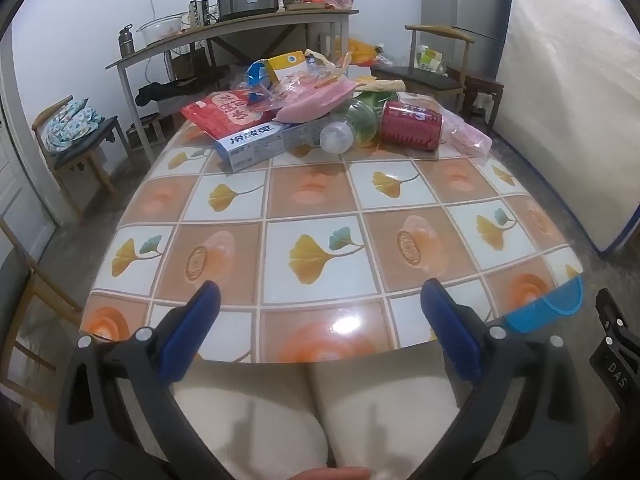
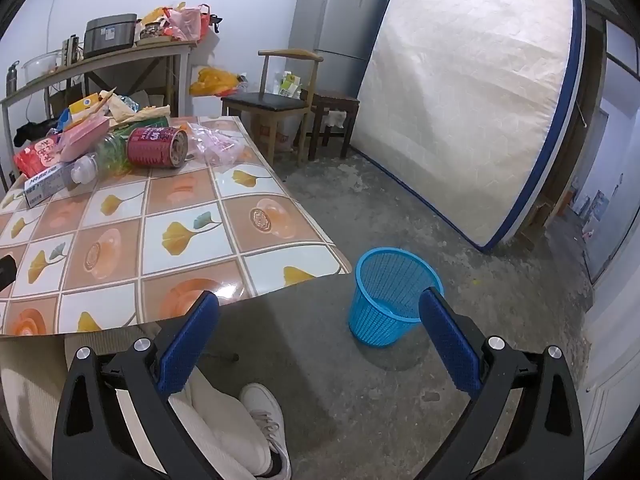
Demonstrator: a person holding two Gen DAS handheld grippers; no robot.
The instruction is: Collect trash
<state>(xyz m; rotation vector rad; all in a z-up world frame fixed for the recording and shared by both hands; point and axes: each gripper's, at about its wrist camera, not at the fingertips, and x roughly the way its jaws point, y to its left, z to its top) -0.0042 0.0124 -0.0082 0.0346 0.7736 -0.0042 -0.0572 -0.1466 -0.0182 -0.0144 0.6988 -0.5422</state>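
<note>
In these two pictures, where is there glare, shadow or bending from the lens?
Left wrist view: white glare on the glossy tablecloth near its front edge; the table edges curve from the fisheye. Right wrist view: the mattress bulges, and a soft shadow lies on the floor under the table edge, beside the blue basket.

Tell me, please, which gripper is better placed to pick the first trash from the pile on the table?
Probably left. The left gripper, open, faces the pile, with the blue carton straight ahead. The right gripper, also open, points at the floor beside the blue basket.
</note>
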